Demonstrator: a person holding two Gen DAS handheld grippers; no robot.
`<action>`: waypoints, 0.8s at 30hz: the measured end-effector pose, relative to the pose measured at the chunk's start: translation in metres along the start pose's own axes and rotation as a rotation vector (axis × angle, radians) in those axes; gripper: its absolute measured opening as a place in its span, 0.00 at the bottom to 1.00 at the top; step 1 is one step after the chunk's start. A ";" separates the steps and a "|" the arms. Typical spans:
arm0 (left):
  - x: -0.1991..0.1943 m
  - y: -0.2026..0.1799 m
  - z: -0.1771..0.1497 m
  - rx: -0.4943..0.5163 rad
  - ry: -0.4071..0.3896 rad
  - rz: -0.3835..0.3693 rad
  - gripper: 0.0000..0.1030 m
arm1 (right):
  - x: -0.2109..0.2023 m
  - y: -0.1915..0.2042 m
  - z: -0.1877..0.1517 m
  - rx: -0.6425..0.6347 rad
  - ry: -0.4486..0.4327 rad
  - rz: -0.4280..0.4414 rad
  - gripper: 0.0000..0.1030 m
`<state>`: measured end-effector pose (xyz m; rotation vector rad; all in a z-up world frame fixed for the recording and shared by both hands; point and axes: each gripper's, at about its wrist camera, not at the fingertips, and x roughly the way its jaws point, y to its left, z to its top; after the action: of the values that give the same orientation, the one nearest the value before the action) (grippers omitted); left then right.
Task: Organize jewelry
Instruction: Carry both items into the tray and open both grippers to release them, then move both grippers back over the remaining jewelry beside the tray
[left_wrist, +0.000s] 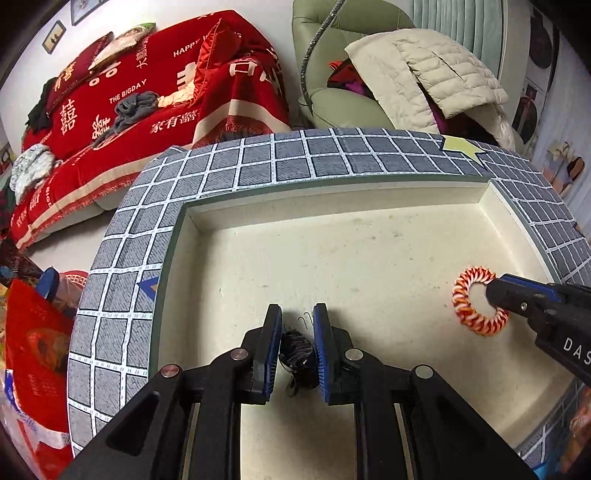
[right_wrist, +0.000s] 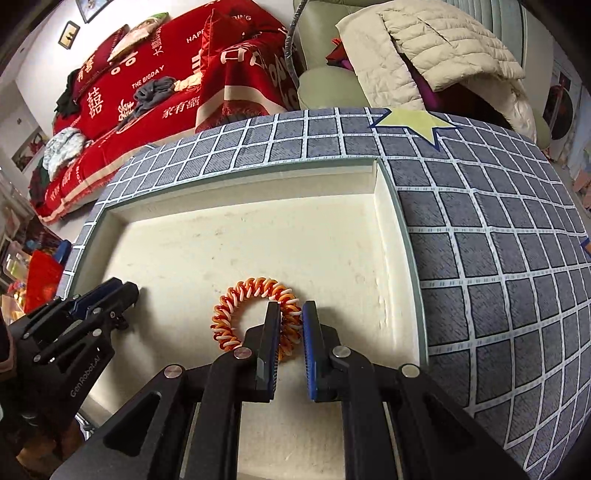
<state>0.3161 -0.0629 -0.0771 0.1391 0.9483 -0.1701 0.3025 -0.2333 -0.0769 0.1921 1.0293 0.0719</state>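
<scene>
Two grippers — one dark hair tie, one orange coil — one tray.

- Your left gripper angles steeply down over the cream tray, fingers clamped on a dark hair tie.
- Your right gripper tilts alike to its right, fingers pinching the orange coil band.

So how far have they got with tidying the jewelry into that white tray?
Nothing looks put away yet: the white tray lies bare. In hand: the left gripper is closed on a dark, bristly piece, and the right gripper pinches the orange-and-white spiral band, both low over the tray floor. Left to do: set both down and let go.
</scene>
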 end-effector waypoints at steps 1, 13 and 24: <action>0.000 0.000 0.000 0.003 0.000 0.005 0.38 | 0.000 0.001 0.000 -0.005 -0.004 -0.006 0.13; -0.008 -0.001 0.003 0.011 -0.017 0.026 0.38 | -0.037 -0.002 0.000 0.047 -0.073 0.059 0.49; -0.039 0.002 0.003 -0.009 -0.109 0.050 1.00 | -0.079 -0.003 -0.015 0.079 -0.132 0.087 0.53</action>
<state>0.2962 -0.0580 -0.0435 0.1439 0.8364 -0.1263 0.2489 -0.2465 -0.0181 0.3101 0.8926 0.0962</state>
